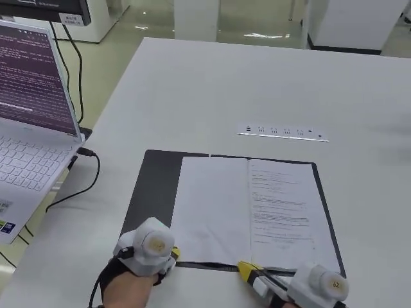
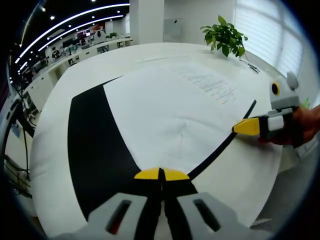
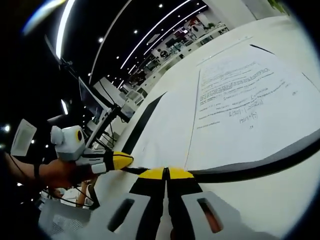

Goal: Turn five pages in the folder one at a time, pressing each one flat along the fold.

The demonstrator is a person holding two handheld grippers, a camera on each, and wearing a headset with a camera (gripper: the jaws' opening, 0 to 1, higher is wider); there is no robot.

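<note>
Open black folder (image 1: 154,186) with white printed pages (image 1: 212,205) lies at lower centre of head view; left gripper (image 2: 161,174) and right gripper (image 3: 166,173) sit at its bottom edge, each with jaws pressed together

Bright, even overhead light fills the head view, and the white table (image 1: 192,96) casts hardly any shadow. Print in the folder (image 1: 151,192) is too soft to read. Both gripper views bend strongly at their edges. Ceiling light strips (image 3: 125,50) streak across a dim, perhaps underexposed background.
</note>
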